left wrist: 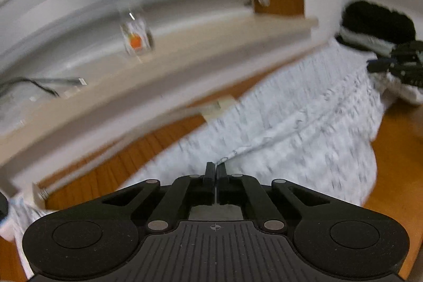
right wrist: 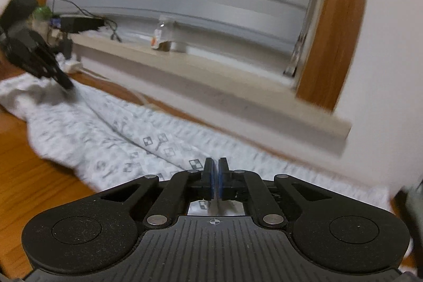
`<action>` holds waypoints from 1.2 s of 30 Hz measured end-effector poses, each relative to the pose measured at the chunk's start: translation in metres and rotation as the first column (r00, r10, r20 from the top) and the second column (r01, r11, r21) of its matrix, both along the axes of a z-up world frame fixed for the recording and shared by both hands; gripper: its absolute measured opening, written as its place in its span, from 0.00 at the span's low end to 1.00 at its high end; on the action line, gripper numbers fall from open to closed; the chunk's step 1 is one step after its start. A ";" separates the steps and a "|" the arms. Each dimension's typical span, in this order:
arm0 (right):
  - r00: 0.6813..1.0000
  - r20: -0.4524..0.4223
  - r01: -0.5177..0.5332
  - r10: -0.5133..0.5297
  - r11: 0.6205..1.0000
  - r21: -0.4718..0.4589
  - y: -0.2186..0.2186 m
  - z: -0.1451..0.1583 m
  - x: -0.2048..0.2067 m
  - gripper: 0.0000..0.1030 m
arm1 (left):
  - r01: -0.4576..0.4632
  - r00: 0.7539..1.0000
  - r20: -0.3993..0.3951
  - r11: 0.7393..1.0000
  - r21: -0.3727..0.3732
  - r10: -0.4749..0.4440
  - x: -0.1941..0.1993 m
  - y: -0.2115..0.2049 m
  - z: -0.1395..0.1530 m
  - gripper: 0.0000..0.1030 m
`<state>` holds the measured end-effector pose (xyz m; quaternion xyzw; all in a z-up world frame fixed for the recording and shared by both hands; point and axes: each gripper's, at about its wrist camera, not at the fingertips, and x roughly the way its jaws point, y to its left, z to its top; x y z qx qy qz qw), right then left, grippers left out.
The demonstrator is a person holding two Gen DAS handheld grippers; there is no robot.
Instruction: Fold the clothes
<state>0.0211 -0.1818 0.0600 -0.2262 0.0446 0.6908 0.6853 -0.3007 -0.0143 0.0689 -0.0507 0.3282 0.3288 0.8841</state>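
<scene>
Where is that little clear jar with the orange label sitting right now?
The jar stands on the pale window ledge in front of the grey blind, above the patterned white garment spread on the wooden floor; in the left wrist view it appears upper left.

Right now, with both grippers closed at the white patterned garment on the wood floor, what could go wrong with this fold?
1. The left gripper seems to pinch only the garment's seam edge; it could slip out when lifted.
2. The garment lies beside the low shelf under the window; a swung gripper might hit it or the small jar there.
3. The right gripper pinches another edge; uneven pulls may skew the fold.
</scene>
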 end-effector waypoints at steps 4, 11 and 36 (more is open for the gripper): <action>0.996 0.083 0.030 -0.032 0.999 0.031 0.040 0.019 0.005 0.04 | -0.056 0.997 0.051 0.998 0.041 0.054 0.007 0.023 0.017 0.01; 0.982 0.120 0.155 -0.143 0.983 -0.096 0.135 0.002 0.015 0.13 | -0.192 0.981 -0.035 0.981 -0.013 0.192 0.027 0.081 -0.020 0.15; 0.965 -0.243 -0.156 0.097 0.959 -0.238 0.066 -0.041 -0.017 0.38 | -0.181 0.977 0.098 0.980 -0.080 0.188 -0.060 0.026 -0.053 0.54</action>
